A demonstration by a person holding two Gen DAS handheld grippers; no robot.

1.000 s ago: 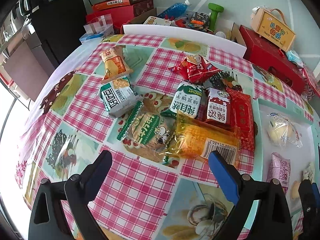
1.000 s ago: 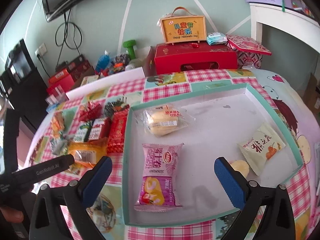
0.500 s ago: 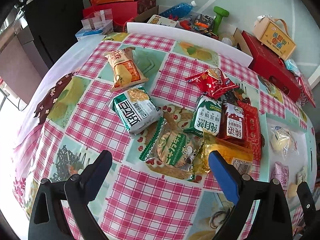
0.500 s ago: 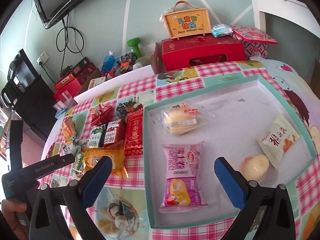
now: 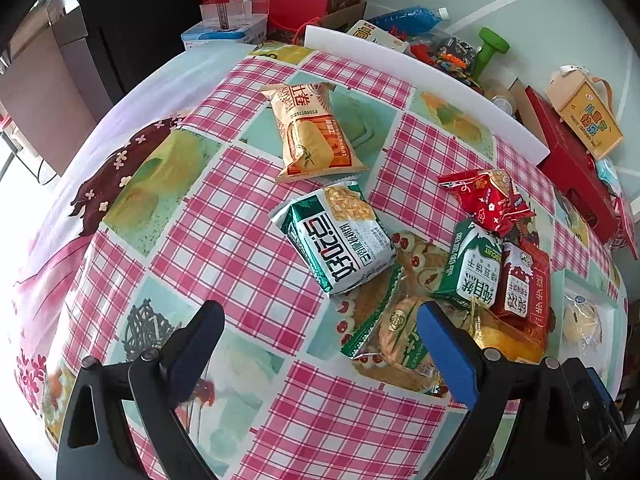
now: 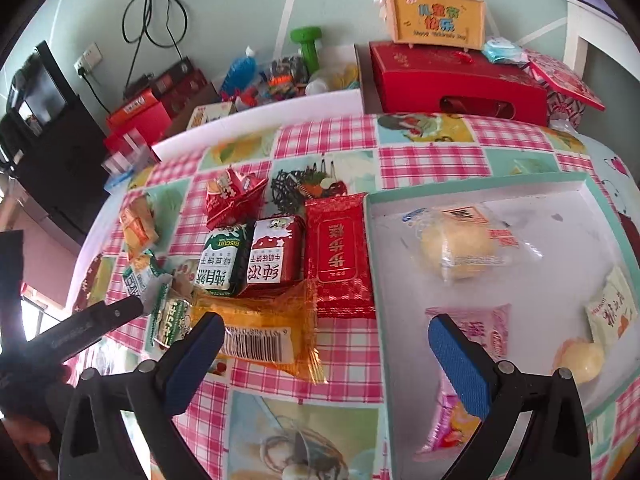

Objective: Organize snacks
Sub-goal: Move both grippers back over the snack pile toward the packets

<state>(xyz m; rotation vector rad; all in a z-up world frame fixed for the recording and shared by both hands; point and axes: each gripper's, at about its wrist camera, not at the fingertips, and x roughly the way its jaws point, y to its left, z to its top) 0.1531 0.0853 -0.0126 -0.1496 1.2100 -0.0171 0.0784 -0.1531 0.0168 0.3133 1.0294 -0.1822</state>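
Left tool (image 5: 318, 338) spread wide, nothing between its pads, hovering low over the checked worktop (image 5: 224, 240). Just ahead of its right pad, a green-edged biscuit sleeve (image 5: 384, 332) lying flat, partly tucked under a silver-and-green wafer pack (image 5: 340, 240) a little further ahead and between the pads' lines; probably the next pick, since the spread already suits its width. Further ahead still, an orange egg-roll bag (image 5: 314, 136), alone and well apart from the heap.

Right tool (image 6: 326, 350) likewise spread and empty, straddling the seam between heap and tray. Right in front of its left pad, an amber wrapped cake (image 6: 260, 328), barcode up, resting on the near edge of the heap. Under its right pad, a pink roll packet (image 6: 472, 328) already inside the teal-rimmed tray (image 6: 376, 280), with a clear-wrapped bun (image 6: 460, 248) further ahead and a pale plum sachet (image 6: 612, 312) off to the right: sorted pieces, laid flat and spaced. Ahead of centre, a red cake pouch (image 6: 338, 252) touching the tray's rim, beside green and red biscuit boxes (image 6: 248, 260). Heap on the left, tray on the right: most of the sorting not yet done, by the look of it.
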